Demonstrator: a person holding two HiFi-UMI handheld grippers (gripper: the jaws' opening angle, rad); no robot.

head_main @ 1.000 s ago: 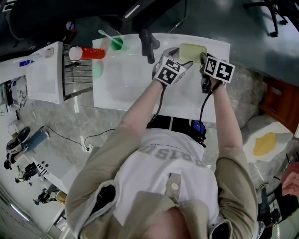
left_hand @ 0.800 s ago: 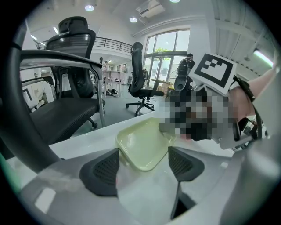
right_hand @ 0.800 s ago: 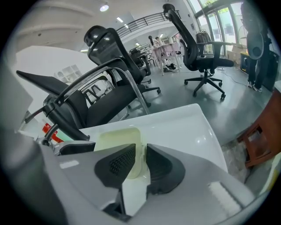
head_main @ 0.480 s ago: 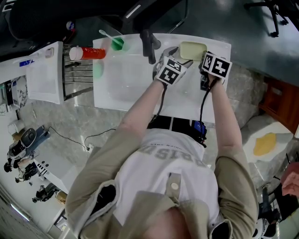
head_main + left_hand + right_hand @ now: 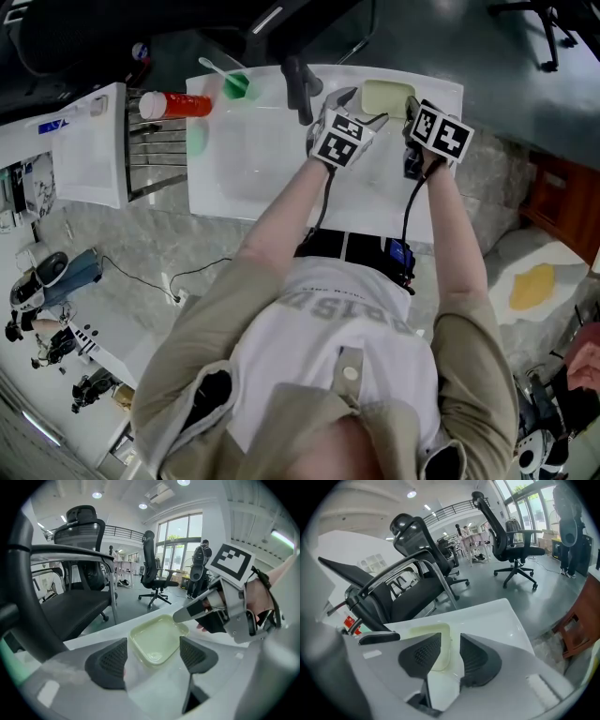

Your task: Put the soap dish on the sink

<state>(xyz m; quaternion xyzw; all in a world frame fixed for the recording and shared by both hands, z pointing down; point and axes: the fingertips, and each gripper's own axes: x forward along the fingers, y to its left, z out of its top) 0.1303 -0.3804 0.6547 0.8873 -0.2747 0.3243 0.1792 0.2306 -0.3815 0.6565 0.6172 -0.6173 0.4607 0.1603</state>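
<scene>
The pale green soap dish (image 5: 386, 97) lies flat on the back right rim of the white sink (image 5: 262, 178). My left gripper (image 5: 361, 111) is open just short of it, so the dish (image 5: 157, 641) lies ahead between its two spread pads without touching them. My right gripper (image 5: 411, 116) is at the dish's right end, and its jaws are opening. In the right gripper view the dish's rim (image 5: 427, 633) runs into the narrow gap between that gripper's (image 5: 449, 657) pads, which do not press on it. The right gripper's (image 5: 225, 606) finger hangs over the dish's far corner.
A black faucet (image 5: 298, 89) stands left of the dish. A green cup with a toothbrush (image 5: 234, 87) and a red bottle (image 5: 176, 106) lie at the sink's far left, beside a wire rack (image 5: 155, 150). Black office chairs (image 5: 77, 578) stand behind the sink.
The dish looks flatter and further back on the sink's rim than a second ago. The right gripper shifted slightly left, then back right. The left gripper barely moved.
</scene>
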